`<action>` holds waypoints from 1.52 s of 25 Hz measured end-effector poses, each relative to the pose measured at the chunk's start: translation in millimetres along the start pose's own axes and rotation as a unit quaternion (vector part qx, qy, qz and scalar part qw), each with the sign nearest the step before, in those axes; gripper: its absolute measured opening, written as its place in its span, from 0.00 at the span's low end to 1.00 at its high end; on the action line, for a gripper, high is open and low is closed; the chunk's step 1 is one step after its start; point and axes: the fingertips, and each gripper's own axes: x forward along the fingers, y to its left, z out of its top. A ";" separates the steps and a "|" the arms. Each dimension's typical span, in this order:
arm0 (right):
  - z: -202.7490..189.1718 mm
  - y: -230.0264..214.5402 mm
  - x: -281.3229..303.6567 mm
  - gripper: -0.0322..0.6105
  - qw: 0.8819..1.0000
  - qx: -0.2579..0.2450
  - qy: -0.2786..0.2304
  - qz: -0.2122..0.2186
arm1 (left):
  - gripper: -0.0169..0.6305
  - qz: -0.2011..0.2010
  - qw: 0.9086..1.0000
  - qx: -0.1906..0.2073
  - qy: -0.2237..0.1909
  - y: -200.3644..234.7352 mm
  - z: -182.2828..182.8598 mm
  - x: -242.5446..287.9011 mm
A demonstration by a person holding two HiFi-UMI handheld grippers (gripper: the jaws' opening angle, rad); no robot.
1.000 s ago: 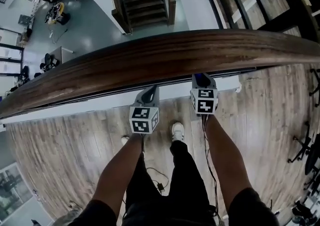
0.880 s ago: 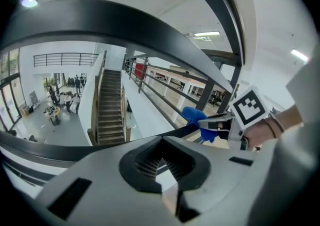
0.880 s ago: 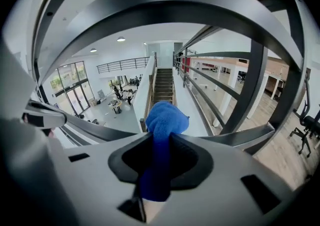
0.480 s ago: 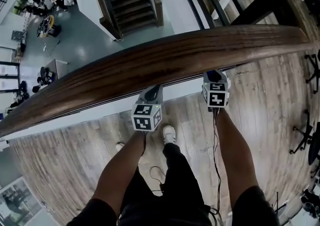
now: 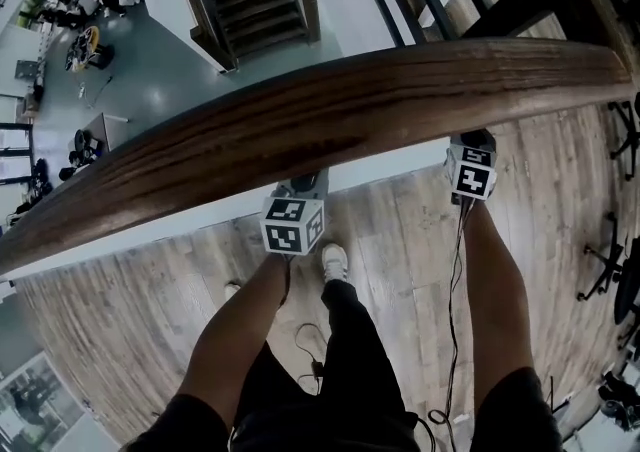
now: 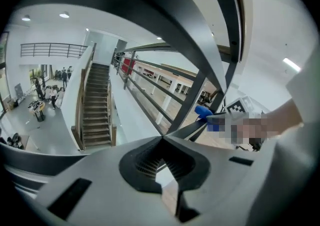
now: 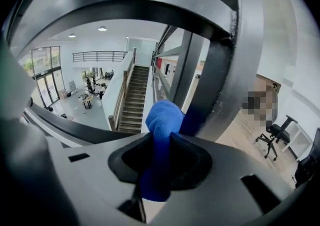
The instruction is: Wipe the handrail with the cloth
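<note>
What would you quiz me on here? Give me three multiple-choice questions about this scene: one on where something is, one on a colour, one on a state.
1. Where is the cloth?
A. Between the jaws of the right gripper
B. Between the jaws of the left gripper
C. In neither gripper

2. What colour is the cloth?
A. Red
B. Blue
C. White

3. How do the left gripper's jaws stand?
A. Wide apart
B. Shut on a cloth
C. Shut together, nothing between them

Answers:
1 A: the right gripper view shows the cloth pinched between its jaws.
2 B: it is bright blue there.
3 C: the left gripper view shows its jaws meeting with nothing held.
</note>
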 end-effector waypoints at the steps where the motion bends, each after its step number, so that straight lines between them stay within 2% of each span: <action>1: -4.3 -4.1 2.3 0.21 1.000 0.002 -0.002 -0.008 | 0.03 0.004 1.000 -0.010 -0.002 8.1 -6.2 -1.6; 4: -14.9 0.5 1.5 0.21 0.999 0.014 -0.014 -0.028 | 0.03 0.013 0.999 -0.033 -0.012 33.0 -26.7 -11.9; 7: -7.7 48.8 -12.4 0.21 0.998 0.030 -0.051 0.008 | 0.03 0.025 0.999 -0.034 -0.022 63.6 -42.2 -27.9; 11: 18.7 177.1 -60.3 0.21 0.987 0.018 -0.111 0.111 | 0.03 0.051 0.995 -0.069 -0.050 115.5 -59.2 -77.0; 15: 28.1 316.0 -122.9 0.21 0.973 0.016 -0.149 0.177 | 0.03 0.079 0.991 -0.089 -0.067 176.9 -88.9 -153.9; 18: 18.3 409.5 -149.3 0.21 0.959 0.005 -0.170 0.227 | 0.03 0.112 0.986 -0.103 -0.067 228.2 -119.4 -204.0; 23: -6.1 558.5 -188.7 0.21 0.938 0.005 -0.158 0.308 | 0.03 0.159 0.982 -0.082 -0.062 313.8 -164.3 -296.0; 29: -46.5 742.6 -227.7 0.20 0.909 -0.059 -0.114 0.397 | 0.03 0.200 0.971 -0.103 -0.084 410.1 -210.7 -399.1; 33: -63.2 865.4 -238.2 0.20 0.890 -0.094 -0.109 0.433 | 0.03 0.216 0.967 -0.104 -0.084 490.6 -248.8 -452.9; 35: -64.5 916.1 -233.8 0.20 0.889 -0.093 -0.107 0.435 | 0.03 0.231 0.964 -0.101 -0.084 531.5 -263.6 -477.2; 38: -61.5 980.4 -219.5 0.21 0.897 -0.073 -0.097 0.424 | 0.03 0.252 0.959 -0.099 -0.089 585.7 -277.3 -507.6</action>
